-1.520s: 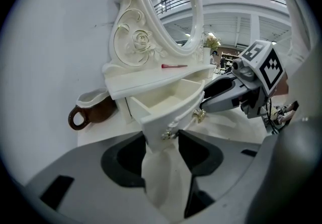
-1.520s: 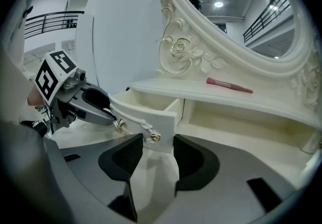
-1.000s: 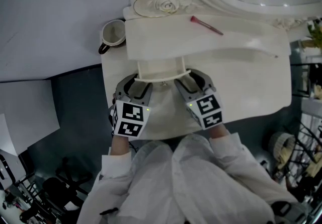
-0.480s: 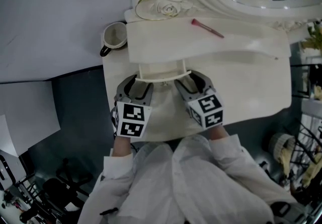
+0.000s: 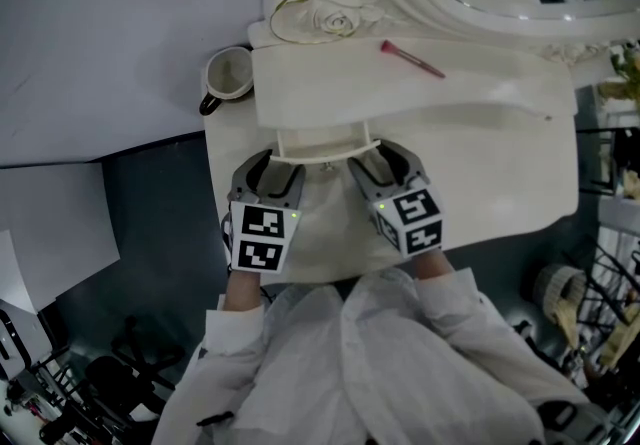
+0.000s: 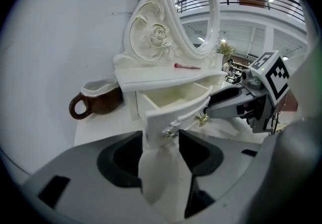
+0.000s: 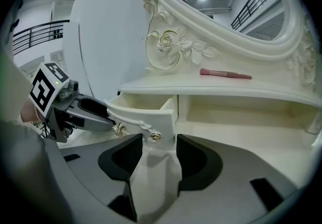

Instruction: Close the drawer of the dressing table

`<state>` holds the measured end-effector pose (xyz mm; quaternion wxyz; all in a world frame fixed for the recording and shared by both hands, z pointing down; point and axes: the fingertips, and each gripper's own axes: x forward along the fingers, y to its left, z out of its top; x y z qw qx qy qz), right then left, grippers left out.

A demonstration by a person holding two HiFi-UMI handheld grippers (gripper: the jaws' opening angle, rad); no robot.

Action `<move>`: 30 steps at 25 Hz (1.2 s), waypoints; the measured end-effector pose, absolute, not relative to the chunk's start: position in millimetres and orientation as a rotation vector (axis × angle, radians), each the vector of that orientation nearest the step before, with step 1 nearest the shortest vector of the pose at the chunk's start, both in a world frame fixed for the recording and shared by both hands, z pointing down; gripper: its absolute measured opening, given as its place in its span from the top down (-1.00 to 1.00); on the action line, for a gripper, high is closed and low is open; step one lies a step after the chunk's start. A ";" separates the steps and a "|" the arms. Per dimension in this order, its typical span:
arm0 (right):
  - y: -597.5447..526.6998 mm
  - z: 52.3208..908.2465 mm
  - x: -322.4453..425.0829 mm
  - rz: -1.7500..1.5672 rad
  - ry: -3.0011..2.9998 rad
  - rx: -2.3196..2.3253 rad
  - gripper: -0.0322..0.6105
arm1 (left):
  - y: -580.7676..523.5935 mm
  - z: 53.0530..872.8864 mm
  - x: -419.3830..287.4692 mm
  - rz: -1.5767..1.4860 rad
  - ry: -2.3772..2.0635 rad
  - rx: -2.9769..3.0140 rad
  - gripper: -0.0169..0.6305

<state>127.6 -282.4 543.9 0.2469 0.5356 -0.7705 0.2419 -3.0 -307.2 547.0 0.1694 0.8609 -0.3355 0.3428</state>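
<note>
Left tool point(image 5: 272, 165), right tool point(image 5: 372, 161); drawer point(image 5: 322, 141) juts toward person point(image 5: 380, 353).

We see only a small change. The white carved desk point(image 5: 500, 163) sits slightly lower in the head view than a second ago. The brown mug with a white inside point(image 5: 228, 73) and the slim pink brush point(image 5: 410, 56) have both slipped down a little, which is our head camera shifting. The curved white drawer front point(image 5: 327, 147) keeps almost the same place in the picture, so less of the open drawer shows below the shelf edge: it is in a touch further. The left gripper point(image 5: 272, 161) and the right gripper point(image 5: 382, 158), one at each end of that front, have edged forward with it by the same small amount.
</note>
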 end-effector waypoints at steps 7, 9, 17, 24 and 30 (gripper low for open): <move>-288.4 543.6 130.2 0.654 -2.092 1.473 0.30 | -312.8 548.2 -3.4 0.948 -0.975 2.421 0.31; -289.3 543.9 129.7 0.657 -2.095 1.475 0.30 | -314.2 548.5 -3.8 0.944 -0.977 2.413 0.31; -295.6 543.0 131.7 0.657 -2.086 1.490 0.30 | -318.8 549.2 -2.8 0.918 -0.973 2.390 0.30; -302.3 543.6 134.0 0.674 -2.089 1.512 0.30 | -325.0 549.1 -1.2 0.916 -0.979 2.388 0.30; -307.0 543.5 133.1 0.693 -2.096 1.522 0.30 | -331.9 548.3 -2.8 0.923 -0.991 2.386 0.28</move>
